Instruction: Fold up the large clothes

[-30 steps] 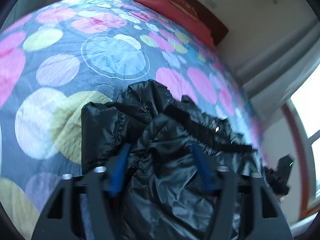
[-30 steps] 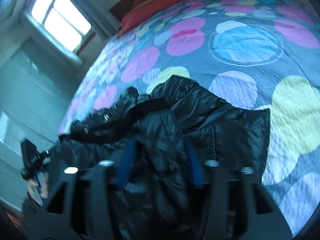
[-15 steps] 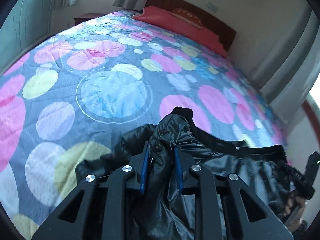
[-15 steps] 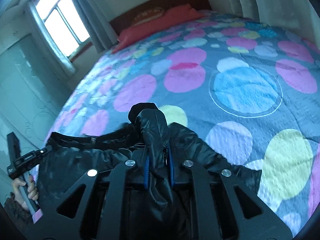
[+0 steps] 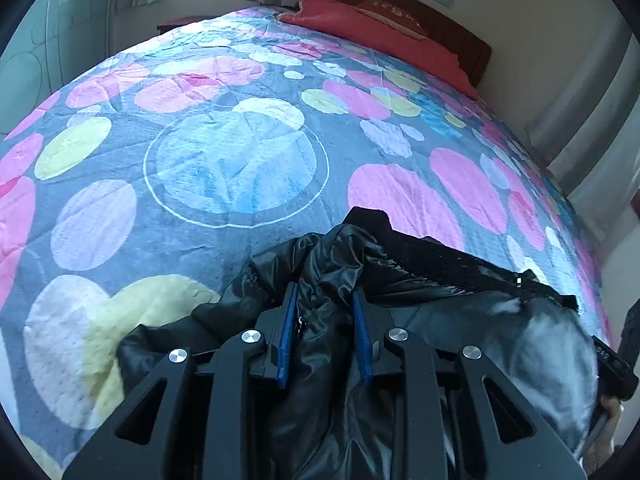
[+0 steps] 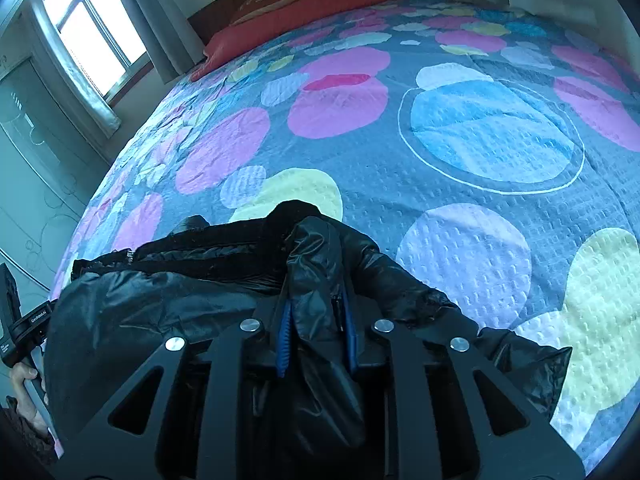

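A shiny black puffer jacket (image 5: 432, 292) lies at the near edge of a bed, partly lifted. My left gripper (image 5: 324, 320) is shut on a bunched fold of the jacket between its blue pads. My right gripper (image 6: 316, 320) is shut on another fold of the same jacket (image 6: 168, 300), near its dark collar edge. A sleeve (image 6: 512, 352) trails to the right in the right wrist view. The jacket stretches between the two grippers; each gripper shows at the edge of the other's view.
The bed carries a grey quilt (image 5: 240, 160) with big pink, blue and yellow circles. Red pillows (image 5: 372, 28) and a dark headboard stand at the far end. A window (image 6: 92, 28) with curtains is at the left in the right wrist view.
Both grippers closed on folds of the jacket and lifted it, pulling the fabric taut between them. The views rose and tilted toward the headboard.
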